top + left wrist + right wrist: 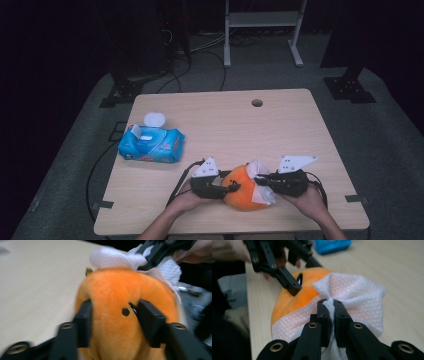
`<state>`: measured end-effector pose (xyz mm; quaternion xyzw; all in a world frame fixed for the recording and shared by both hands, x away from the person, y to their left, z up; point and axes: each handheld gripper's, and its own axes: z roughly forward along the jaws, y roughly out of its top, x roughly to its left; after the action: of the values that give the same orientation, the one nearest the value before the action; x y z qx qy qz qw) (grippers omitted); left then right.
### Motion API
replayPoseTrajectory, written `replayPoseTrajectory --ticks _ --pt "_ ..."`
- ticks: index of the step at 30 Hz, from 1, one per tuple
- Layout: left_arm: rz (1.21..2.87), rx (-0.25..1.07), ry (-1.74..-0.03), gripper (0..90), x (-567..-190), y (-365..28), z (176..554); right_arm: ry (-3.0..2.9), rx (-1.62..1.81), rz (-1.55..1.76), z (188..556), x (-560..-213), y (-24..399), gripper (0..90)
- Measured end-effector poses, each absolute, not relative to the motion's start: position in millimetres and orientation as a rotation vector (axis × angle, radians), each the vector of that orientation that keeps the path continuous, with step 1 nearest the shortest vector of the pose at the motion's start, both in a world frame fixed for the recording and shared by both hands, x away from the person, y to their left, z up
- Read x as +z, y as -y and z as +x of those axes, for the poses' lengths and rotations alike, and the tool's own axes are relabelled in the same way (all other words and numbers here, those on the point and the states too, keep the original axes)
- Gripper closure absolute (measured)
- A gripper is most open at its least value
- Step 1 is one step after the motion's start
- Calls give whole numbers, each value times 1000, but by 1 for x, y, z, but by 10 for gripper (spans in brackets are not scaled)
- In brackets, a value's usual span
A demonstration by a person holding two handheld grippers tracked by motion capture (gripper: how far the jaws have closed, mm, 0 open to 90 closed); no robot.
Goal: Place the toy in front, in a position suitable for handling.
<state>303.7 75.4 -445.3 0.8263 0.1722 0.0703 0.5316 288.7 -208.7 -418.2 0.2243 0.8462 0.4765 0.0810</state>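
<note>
An orange plush toy [239, 194] lies near the table's front edge. In the left gripper view my left gripper [113, 312] has its two black jaws pressed into the toy's [112, 287] fur from both sides. My left gripper [231, 188] reaches the toy from the left. My right gripper [331, 305] is shut on a bunched fold of a white wet wipe [359, 295]. The wipe is draped over the right side of the toy [292, 302]. From the high view the right gripper [260, 180] comes in from the right, with the wipe [265, 195] against the toy.
A blue pack of wet wipes [151, 144] lies at the table's left with its round white lid [154, 119] flipped open. The wooden table [225, 125] has a cable hole [257, 103] near its far edge. Cables trail off the front left.
</note>
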Motion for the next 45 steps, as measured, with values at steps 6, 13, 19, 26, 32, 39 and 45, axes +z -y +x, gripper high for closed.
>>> replayPoseTrajectory --ticks 6,13,19,26,32,39,45 --pt "1956 367 -293 558 -434 -69 290 -2426 1558 629 289 -399 195 847" --pt "1959 242 -367 493 -441 -80 294 -2468 1462 726 298 -414 200 848" --pt "1944 147 -450 239 -433 -79 302 -2510 1421 700 294 -424 200 847" --pt "1976 143 -440 380 -440 -81 305 -2524 1405 599 287 -417 184 847" --pt "1970 131 -475 413 -443 -86 307 -2521 1422 729 294 -423 206 848" --pt "1986 148 -481 415 -443 -87 307 -2514 1416 677 283 -417 204 847" --pt "1987 139 -495 414 -443 -92 310 -2550 1359 697 287 -423 206 848"
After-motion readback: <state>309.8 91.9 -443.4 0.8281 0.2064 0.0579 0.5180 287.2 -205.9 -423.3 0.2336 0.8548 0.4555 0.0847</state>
